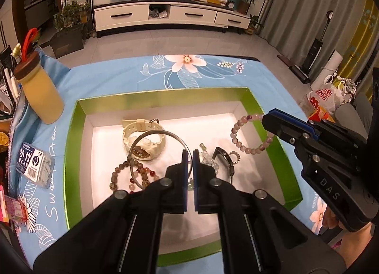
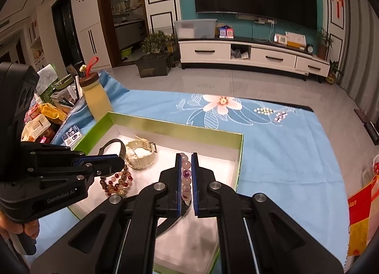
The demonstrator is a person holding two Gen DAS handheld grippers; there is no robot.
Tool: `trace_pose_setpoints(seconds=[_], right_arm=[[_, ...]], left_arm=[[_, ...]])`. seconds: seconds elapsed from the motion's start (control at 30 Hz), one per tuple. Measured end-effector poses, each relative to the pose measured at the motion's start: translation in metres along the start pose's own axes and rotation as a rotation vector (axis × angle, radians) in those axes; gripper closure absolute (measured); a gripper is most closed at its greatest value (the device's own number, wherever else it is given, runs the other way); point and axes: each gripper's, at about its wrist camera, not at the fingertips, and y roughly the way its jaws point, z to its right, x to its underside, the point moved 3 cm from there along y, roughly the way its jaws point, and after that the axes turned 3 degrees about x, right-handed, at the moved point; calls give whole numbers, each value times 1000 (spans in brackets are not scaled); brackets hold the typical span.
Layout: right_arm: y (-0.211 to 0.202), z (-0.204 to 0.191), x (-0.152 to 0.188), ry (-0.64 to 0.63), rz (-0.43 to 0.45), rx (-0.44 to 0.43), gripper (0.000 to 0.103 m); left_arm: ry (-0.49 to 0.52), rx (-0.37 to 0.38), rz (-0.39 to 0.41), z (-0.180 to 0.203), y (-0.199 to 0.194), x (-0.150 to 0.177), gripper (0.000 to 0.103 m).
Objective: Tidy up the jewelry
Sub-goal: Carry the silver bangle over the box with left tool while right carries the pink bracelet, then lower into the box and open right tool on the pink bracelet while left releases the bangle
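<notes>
Pink beads of the bracelet (image 2: 186,174) half vanish inside the pinching right tool (image 2: 184,158), marked "DAS", while the "GenRobot.AI" left tool (image 1: 188,155) nips the bangle (image 1: 161,153).

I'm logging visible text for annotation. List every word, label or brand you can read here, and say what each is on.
"DAS": on the right tool body.
"GenRobot.AI": on the left tool body.
"Swee...": white script on the blue floral cloth; the rest is unclear.
"小竹": on the small plastic packet; its smaller print is too small to read.
"...ER ...ING": red letters on the plastic bag, partly hidden.
"Van": on the red-and-yellow packaging.
</notes>
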Motion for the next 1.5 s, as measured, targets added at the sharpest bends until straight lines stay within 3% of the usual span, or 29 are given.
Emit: trace_pose_setpoints(seconds=[0.7,1.5], right_arm=[[28,8,2,25,-88,-10,96],[37,7,-1,19,-110,-4,96]], left_arm=[[14,-29,-68,0,27,7,100],[37,-51,-107,1,39,12,100]])
